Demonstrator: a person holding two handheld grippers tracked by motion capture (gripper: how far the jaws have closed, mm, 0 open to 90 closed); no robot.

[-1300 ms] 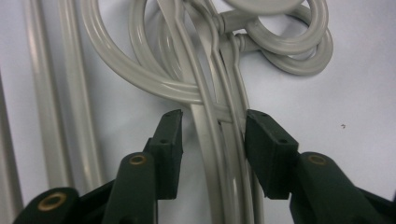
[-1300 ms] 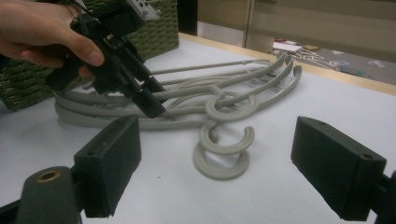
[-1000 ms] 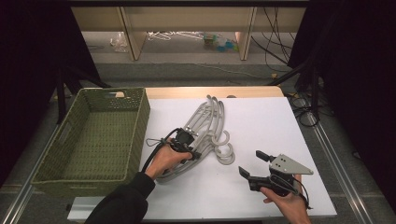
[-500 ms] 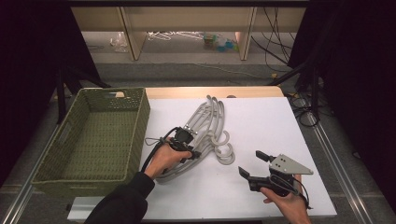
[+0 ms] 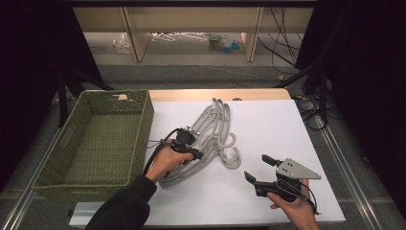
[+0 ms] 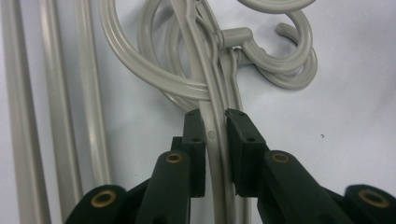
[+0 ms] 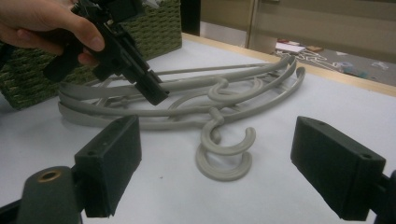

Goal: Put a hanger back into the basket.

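Observation:
Several grey plastic hangers (image 5: 216, 125) lie in a tangled pile on the white table top (image 5: 268, 120). My left gripper (image 5: 197, 155) reaches into the pile from the left. In the left gripper view its jaws have just been closing, and they now press on one thin hanger arm (image 6: 211, 95) from both sides, so my left gripper (image 6: 215, 120) is shut on it. My right gripper (image 5: 255, 167) rests near the table's front right with its jaws wide apart, a short way from the hooks (image 7: 224, 156). Between the jaws of my right gripper (image 7: 224, 140) there is nothing.
A green woven basket (image 5: 142, 136) stands on the left side of the table, right beside the hangers. The table's front edge (image 5: 215, 221) runs close under both hands. Cables and shelving (image 5: 191, 28) lie on the floor beyond the far edge.

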